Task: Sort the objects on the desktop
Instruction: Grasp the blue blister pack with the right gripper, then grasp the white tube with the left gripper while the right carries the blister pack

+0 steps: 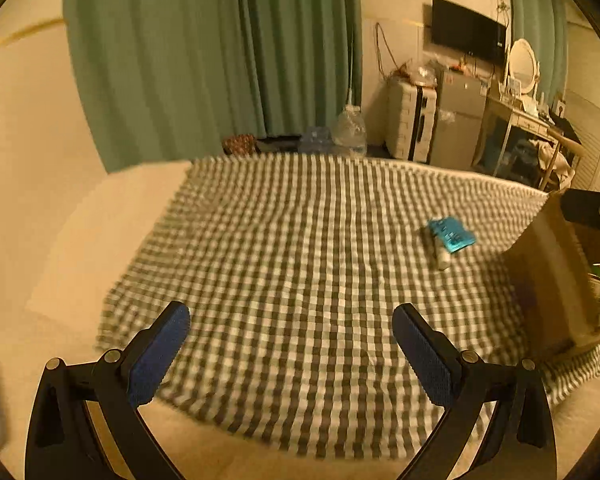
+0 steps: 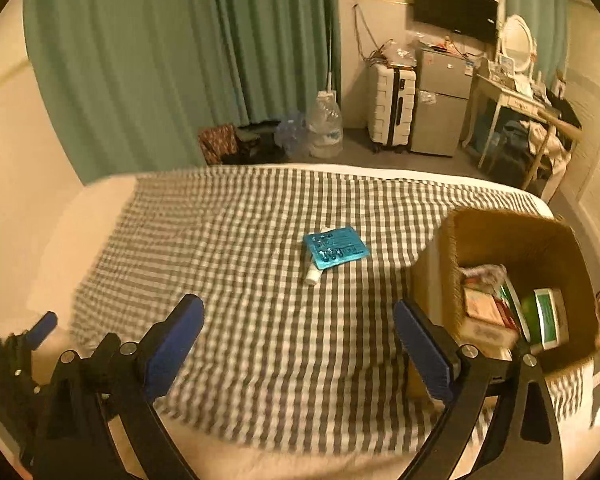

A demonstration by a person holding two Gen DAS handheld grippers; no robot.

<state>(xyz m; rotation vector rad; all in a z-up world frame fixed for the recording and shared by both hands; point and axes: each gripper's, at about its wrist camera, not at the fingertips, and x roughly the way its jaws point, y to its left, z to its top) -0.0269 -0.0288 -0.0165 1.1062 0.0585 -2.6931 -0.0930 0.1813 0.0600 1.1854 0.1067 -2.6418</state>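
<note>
Blue packet [image 2: 335,248] lying flat on the checked cloth [image 2: 260,320], near the middle of the surface, at about 12 o'clock from the right gripper [image 2: 298,344] and about 1 o'clock from the left gripper [image 1: 291,354]. It overlaps a small white tube [image 2: 313,276], whose capped end sticks out at the packet's 7 o'clock edge; the two touch. The packet looks thin, light and glossy, probably a soft foil or plastic pouch that may slip between pads and sits too flat for a side pinch; a grip across one raised edge, likely the one propped on the tube, seems best. The tube appears light, fairly stiff and liable to roll; hold it across its body. Cardboard box [image 2: 516,236] at 3 o'clock from the packet, well apart from it, open at the top and already holding several small cartons, a green-and-white pack and a crumpled wrapper. Both grippers hang above the near edge of the cloth with jaws wide apart, holding nothing; neither touches the packet or the box
</note>
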